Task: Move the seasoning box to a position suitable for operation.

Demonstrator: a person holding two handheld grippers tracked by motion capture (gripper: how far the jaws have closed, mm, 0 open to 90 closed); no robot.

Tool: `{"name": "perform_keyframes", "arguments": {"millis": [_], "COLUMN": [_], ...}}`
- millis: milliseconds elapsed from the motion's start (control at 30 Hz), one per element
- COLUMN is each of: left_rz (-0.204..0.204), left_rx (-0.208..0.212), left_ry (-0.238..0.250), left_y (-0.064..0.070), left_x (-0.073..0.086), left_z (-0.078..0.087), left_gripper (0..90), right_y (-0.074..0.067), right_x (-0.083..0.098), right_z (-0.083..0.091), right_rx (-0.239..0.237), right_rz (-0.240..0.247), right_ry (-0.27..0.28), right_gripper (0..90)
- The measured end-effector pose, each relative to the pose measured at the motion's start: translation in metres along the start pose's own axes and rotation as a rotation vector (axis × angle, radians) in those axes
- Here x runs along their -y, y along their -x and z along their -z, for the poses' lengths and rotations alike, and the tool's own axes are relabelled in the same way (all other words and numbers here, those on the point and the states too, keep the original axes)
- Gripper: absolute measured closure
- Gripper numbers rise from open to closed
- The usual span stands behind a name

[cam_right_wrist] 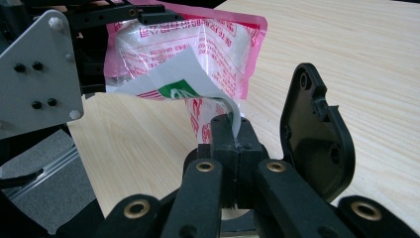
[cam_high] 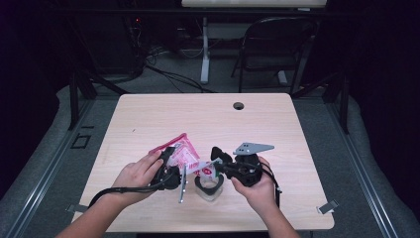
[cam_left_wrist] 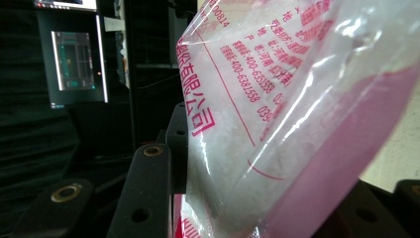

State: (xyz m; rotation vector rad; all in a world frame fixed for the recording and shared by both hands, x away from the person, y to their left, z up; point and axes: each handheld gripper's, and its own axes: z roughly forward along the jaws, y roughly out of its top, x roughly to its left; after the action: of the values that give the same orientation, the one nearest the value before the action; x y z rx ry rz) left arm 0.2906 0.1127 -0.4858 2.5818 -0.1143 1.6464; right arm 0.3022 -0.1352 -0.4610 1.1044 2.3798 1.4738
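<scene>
A pink and clear plastic bag (cam_high: 181, 151) with red writing and white stuff inside sits just above the light wooden table (cam_high: 148, 119), near the front edge where the person sits. The left gripper (cam_high: 171, 159) holds the bag by its body. In the left gripper view, the bag (cam_left_wrist: 277, 114) fills the space between the two black jaws, and they press on it from both sides, about half closed. The right gripper (cam_high: 216, 162) is beside the bag, on its right. Its jaws are pinched tight on a white corner (cam_right_wrist: 218, 106) of the bag that has red and green print on it. In the right gripper view, the bag (cam_right_wrist: 198, 49) hangs past the closed jaws, and the grey plate (cam_right_wrist: 37, 74) of the left gripper shows beside it. A black ring-shaped part (cam_high: 209, 184) lies on the table just below the bag, between the person's two hands.
</scene>
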Motion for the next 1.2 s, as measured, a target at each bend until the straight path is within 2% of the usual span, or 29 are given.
{"name": "perform_keyframes", "arguments": {"millis": [200,300,333,400,733,967,1000,1033,1067,1200], "left_rz": [-0.028,-0.046,-0.055,-0.057,-0.116,-0.166,-0.167,-0.18,-0.182,-0.193], "left_rx": [-0.006,0.007,0.026,0.014,0.052,0.065,0.055,0.082,0.073,0.08], "left_ry": [0.002,-0.003,-0.02,-0.007,-0.024,-0.022,-0.013,-0.036,-0.025,-0.026], "left_y": [-0.001,-0.003,-0.004,-0.004,-0.01,-0.013,-0.012,-0.014,-0.014,-0.015], "left_x": [-0.001,-0.002,-0.003,-0.003,-0.007,-0.009,-0.009,-0.01,-0.01,-0.011], "left_z": [0.001,0.001,0.002,0.002,0.004,0.005,0.005,0.006,0.006,0.006], "left_gripper": [63.6,63.8,63.8,63.9,64.3,64.8,64.8,64.9,65.0,65.4], "right_y": [0.0,0.001,0.001,0.001,0.002,0.002,0.002,0.002,0.002,0.002], "right_x": [0.0,0.0,0.0,0.0,0.0,0.0,0.0,0.0,0.0,0.0], "right_z": [0.0,0.0,0.0,0.0,0.001,0.001,0.001,0.001,0.001,0.001], "right_rx": [0.003,0.004,0.004,0.005,0.009,0.009,0.009,0.009,0.01,0.01], "right_rz": [0.003,0.004,0.002,0.003,0.006,0.006,0.006,0.005,0.008,0.004], "right_ry": [-0.001,-0.002,-0.001,-0.001,-0.004,-0.004,-0.004,-0.003,-0.007,-0.005], "right_gripper": [90.0,90.0,90.0,90.0,90.0,90.0,90.0,90.0,90.0,90.0]}}
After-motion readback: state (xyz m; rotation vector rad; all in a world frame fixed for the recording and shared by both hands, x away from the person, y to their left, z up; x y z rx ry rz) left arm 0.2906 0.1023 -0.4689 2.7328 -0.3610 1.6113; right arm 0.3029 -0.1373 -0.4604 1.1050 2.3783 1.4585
